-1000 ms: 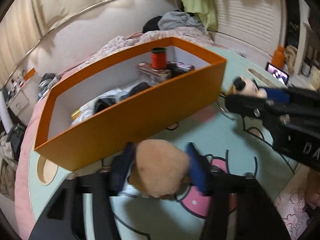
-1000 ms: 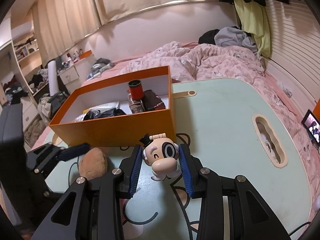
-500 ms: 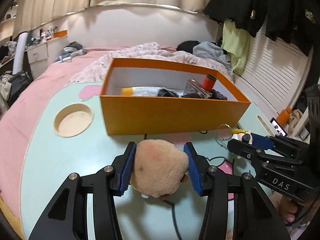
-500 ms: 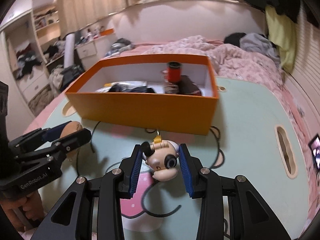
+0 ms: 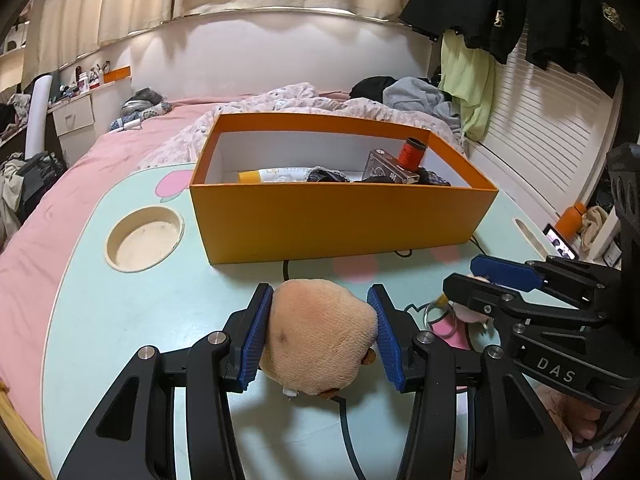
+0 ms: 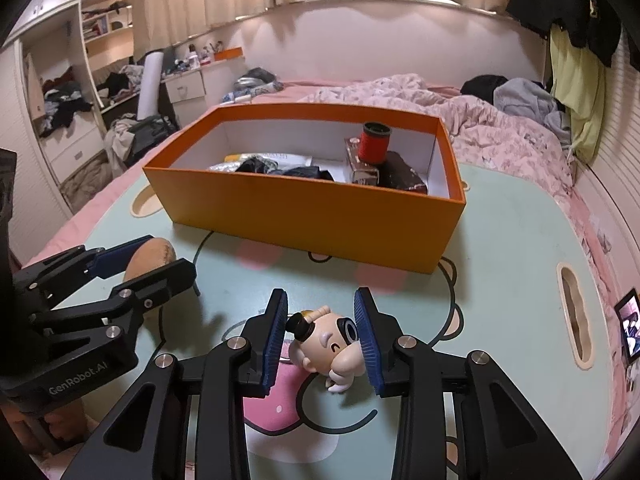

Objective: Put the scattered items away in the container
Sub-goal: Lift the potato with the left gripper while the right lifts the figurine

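A: Left gripper point(image 5: 320, 332) status?

B: Clamped on the tan plush toy point(image 5: 316, 344). Both blue pads press into its sides. Held over the mint bench point(image 5: 120, 320), just in front of the orange box point(image 5: 340, 220).

A: Right gripper point(image 6: 322, 332)?

B: Jaws closing on the cartoon figurine point(image 6: 328, 344). It sits between the pads, tilted on its side; right pad is against its head and the left one touches the black hat. Its key ring point(image 5: 438, 314) shows in the left view, hanging over the pink print on the bench.

A: Are the two grippers close?

B: Side by side, both short of the box's near wall, apart from each other.

A: Box contents?

B: A red spool point(image 6: 375, 142) on top of a small clear case point(image 5: 390, 168), a white tube with a yellow cap point(image 5: 276, 175), some dark bundled items I can't identify. All along the back and right part of the box.

A: Box position?

B: On the bench, near wall facing both cameras, bed point(image 5: 100, 168) with pink sheet behind. Round recess point(image 5: 144, 238) in the bench to the left of the box.
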